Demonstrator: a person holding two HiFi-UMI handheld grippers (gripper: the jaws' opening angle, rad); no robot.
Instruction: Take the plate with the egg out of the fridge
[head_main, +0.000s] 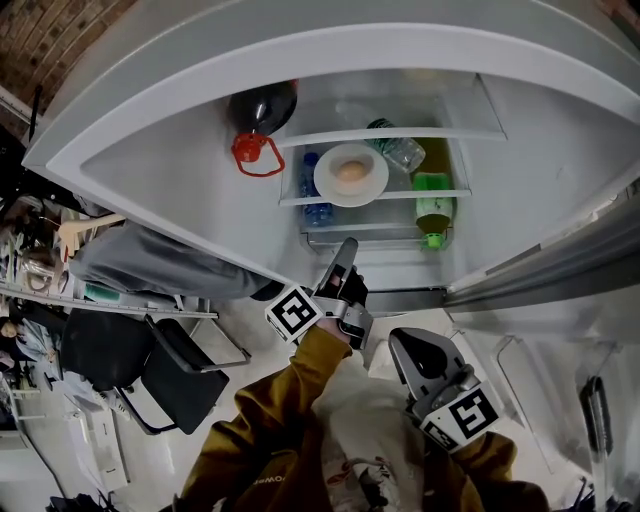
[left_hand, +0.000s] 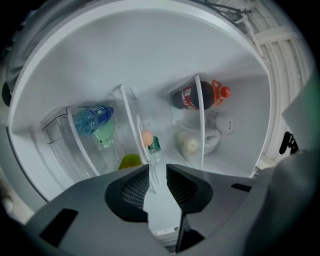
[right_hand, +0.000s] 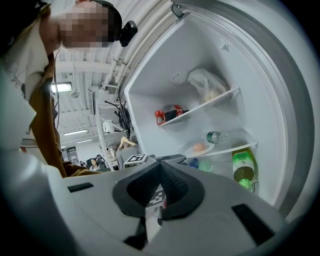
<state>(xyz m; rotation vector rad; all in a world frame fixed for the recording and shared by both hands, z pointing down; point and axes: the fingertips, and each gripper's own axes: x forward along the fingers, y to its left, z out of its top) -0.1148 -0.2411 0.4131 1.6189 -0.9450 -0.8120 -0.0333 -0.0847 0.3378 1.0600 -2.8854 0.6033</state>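
Mustard-brown sleeves (head_main: 262, 425) are worn, with a white garment (head_main: 345, 415) bearing red print at the front. The left gripper (head_main: 347, 248) and right gripper (head_main: 405, 345) are moulded in grey, lined with dark ribbed pads (left_hand: 131, 187), and each is fitted with a white marker cube (head_main: 293, 312) printed in black squares.

Left gripper (head_main: 345, 252): arm extended forward, jaws pointing away from the body, mustard left sleeve (head_main: 285, 400) showing down to the wrist. Jaws are a narrow gap apart, pads parallel, nothing between them. Right gripper (head_main: 412, 348): lower and closer to the torso, elbow bent, right sleeve (head_main: 492, 462) only partly in frame. Its jaws meet at the tips and grip nothing. The two grippers are near each other, not touching, left ahead of right.
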